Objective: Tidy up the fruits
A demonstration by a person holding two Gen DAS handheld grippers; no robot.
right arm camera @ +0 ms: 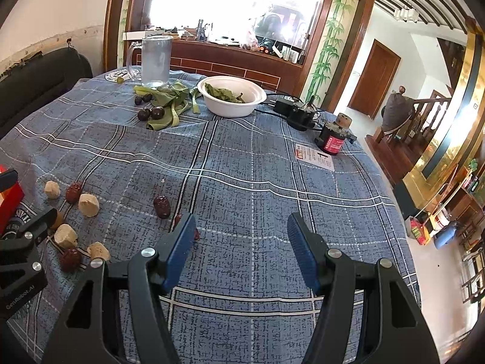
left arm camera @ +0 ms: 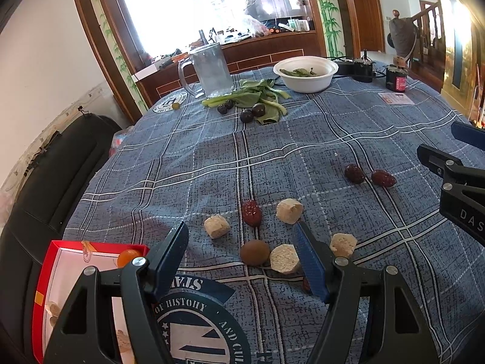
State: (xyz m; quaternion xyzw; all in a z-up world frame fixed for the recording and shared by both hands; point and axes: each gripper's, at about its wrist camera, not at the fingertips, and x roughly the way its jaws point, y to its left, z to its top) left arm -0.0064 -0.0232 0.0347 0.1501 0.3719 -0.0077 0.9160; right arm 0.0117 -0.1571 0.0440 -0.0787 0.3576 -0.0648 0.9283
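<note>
My left gripper (left arm camera: 241, 233) is open above a cluster on the blue plaid tablecloth (left arm camera: 272, 157). In the cluster are a brown round fruit (left arm camera: 254, 252), a red date (left arm camera: 251, 212) and several beige chunks (left arm camera: 216, 226), one of them (left arm camera: 285, 258) beside the right pad. Two more red dates (left arm camera: 354, 173) lie further right. A red box (left arm camera: 45, 279) at the lower left holds an orange fruit (left arm camera: 128, 257). My right gripper (right arm camera: 241, 221) stands open over bare cloth, with one date (right arm camera: 161, 206) left of it and another partly hidden behind its left finger.
At the far side stand a glass mug (left arm camera: 210, 69), a white bowl (left arm camera: 305, 72) with greens, loose leafy greens (left arm camera: 257, 97) and dark plums (left arm camera: 246, 116). A black device with cables (right arm camera: 298, 112), a red-labelled can (right arm camera: 332, 138) and a card (right arm camera: 315, 156) sit at the right. A dark sofa (left arm camera: 54, 163) borders the left.
</note>
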